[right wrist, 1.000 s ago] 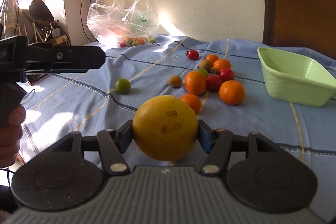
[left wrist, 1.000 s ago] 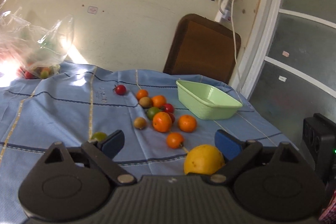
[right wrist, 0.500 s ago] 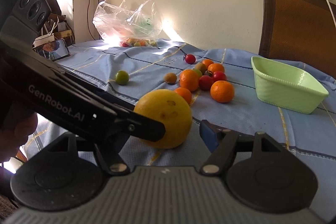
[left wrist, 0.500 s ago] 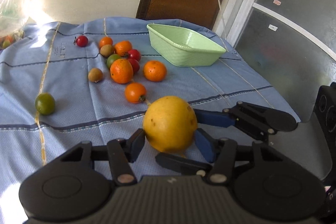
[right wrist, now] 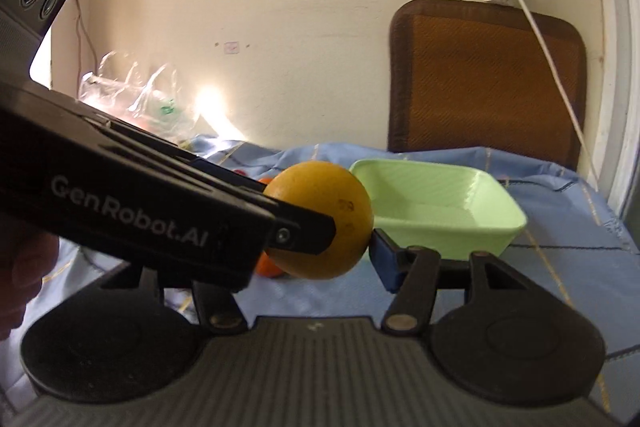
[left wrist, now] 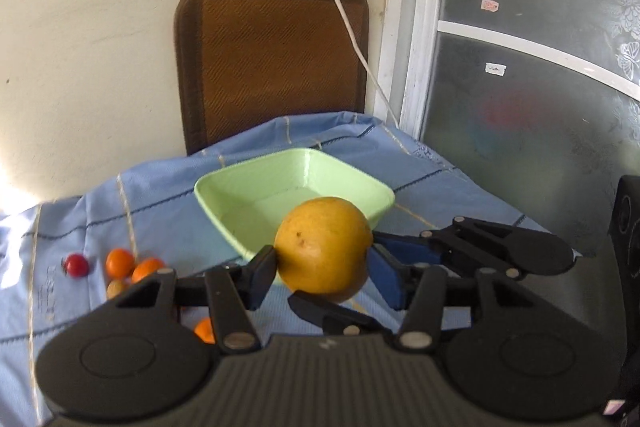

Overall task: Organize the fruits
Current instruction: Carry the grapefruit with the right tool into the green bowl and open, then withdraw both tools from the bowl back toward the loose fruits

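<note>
Yellow citrus [left wrist: 323, 247] sits clamped between our left gripper [left wrist: 326, 273] jaws, with our right gripper [right wrist: 320, 251] jaws pressed on it too, raised just short of the green basin [left wrist: 248, 187]. Beyond the jaws the basin holds nothing yet; the small fruits [left wrist: 120, 263] left of them remain unsorted on the tablecloth [left wrist: 460, 195].

Large yellow citrus fruit [left wrist: 323, 247]: matt, pitted skin. Square pale-green plastic basin [left wrist: 224, 195]: smooth, semi-gloss. Blue woven tablecloth [left wrist: 80, 227]: matt.
</note>
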`<action>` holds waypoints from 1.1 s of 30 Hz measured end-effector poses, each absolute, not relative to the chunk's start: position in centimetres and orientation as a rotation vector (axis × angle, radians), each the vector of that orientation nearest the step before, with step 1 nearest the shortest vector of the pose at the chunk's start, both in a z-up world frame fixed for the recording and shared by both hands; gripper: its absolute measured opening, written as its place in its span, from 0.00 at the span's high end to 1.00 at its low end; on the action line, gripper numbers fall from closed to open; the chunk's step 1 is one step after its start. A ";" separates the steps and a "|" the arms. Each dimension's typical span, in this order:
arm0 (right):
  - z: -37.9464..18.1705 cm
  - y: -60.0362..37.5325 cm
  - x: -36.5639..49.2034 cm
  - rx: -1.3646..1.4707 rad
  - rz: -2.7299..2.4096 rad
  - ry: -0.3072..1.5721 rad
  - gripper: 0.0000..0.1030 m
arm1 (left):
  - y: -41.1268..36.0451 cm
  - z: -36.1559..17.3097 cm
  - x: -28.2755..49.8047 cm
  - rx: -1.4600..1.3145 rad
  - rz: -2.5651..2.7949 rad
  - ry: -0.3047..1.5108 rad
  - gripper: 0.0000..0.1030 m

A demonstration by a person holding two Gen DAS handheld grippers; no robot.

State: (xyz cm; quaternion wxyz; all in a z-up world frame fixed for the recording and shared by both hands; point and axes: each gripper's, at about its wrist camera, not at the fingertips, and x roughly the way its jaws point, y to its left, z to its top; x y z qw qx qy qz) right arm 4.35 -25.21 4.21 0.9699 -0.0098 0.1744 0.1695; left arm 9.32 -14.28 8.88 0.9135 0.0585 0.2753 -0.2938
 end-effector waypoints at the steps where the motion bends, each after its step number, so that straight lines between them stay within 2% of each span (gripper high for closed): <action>1: 4.5 -26.0 5.5 -0.018 0.321 0.344 0.39 | -15.1 9.0 10.6 0.121 -0.611 0.565 0.51; 10: 3.7 -29.9 13.0 0.032 0.251 0.408 0.39 | -19.1 7.4 17.5 0.078 -0.600 0.659 0.48; 18: 2.5 -30.2 15.0 0.024 0.227 0.479 0.38 | -19.9 5.9 18.9 0.038 -0.587 0.722 0.48; 20: 2.4 -30.1 14.9 0.026 0.222 0.478 0.35 | -19.8 5.8 18.8 0.032 -0.583 0.731 0.49; 29: 3.9 -28.8 12.8 -0.001 0.203 0.464 0.36 | -14.5 10.2 13.4 0.021 -0.516 0.564 0.47; 33: 4.5 -27.6 10.6 0.014 0.215 0.467 0.36 | -10.3 11.2 9.3 0.057 -0.405 0.484 0.40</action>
